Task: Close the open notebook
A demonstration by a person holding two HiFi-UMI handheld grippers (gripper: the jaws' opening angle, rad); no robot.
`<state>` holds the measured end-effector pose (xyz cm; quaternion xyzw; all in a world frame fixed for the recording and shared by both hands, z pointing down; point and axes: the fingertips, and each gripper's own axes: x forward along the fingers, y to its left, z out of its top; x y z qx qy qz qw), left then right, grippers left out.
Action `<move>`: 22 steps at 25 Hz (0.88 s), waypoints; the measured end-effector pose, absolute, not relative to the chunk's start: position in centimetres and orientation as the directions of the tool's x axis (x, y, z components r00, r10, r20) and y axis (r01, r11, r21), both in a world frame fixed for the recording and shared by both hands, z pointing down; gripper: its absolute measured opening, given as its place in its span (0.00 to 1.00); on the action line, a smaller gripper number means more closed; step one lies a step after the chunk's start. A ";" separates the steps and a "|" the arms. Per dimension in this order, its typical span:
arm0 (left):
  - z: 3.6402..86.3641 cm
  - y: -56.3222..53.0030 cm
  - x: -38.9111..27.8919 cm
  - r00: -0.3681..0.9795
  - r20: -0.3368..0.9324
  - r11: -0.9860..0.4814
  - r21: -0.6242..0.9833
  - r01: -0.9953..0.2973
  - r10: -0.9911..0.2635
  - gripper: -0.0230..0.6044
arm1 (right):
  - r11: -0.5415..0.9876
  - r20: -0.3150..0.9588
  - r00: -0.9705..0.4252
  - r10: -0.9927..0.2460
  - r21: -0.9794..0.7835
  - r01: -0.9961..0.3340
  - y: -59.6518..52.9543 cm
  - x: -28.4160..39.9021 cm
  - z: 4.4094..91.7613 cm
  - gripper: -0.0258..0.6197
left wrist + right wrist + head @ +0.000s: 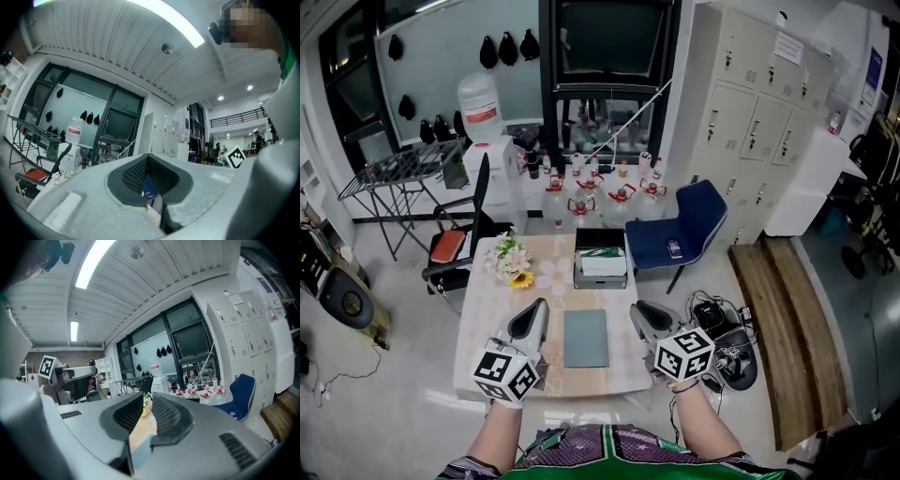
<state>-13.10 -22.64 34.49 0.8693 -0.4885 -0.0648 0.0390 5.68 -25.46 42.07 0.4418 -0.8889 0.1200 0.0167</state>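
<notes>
The notebook [586,338] lies closed on the light wooden table [487,319], its grey-green cover up, near the front edge. My left gripper [538,307] hangs above the table just left of the notebook, and my right gripper [637,310] hangs just right of it; neither touches it. In the left gripper view the left gripper [148,157] has its ribbed pads meeting at the tip with nothing between them. In the right gripper view the right gripper [147,401] shows a narrow gap between its pads, and only the table [140,427] is seen through it.
A bunch of flowers [511,258] stands at the table's back left and a dark box [601,262] of papers at the back middle. A blue chair [680,234] is behind on the right, a black chair [455,246] on the left. Water bottles [600,197] crowd the floor beyond.
</notes>
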 end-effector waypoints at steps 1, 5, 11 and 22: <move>34.2 -22.6 -13.2 0.513 -0.081 -0.520 0.129 -0.844 -0.854 0.06 | 0.584 0.125 -0.609 -0.783 -0.191 -0.789 -25.3 5.7 41.4 0.13; 33.4 -22.5 -13.3 0.505 -0.108 -0.516 0.124 -0.848 -0.856 0.06 | 0.580 0.085 -0.594 -0.800 -0.144 -0.802 -24.9 6.4 38.9 0.13; 32.7 -23.1 -13.3 0.493 -0.119 -0.505 0.119 -0.855 -0.862 0.06 | 0.552 0.031 -0.555 -0.831 -0.072 -0.831 -24.5 7.9 35.3 0.13; 31.9 -23.0 -14.7 0.458 -0.131 -0.471 0.090 -0.878 -0.879 0.06 | 0.511 0.007 -0.512 -0.859 -0.037 -0.859 -24.2 9.7 33.8 0.12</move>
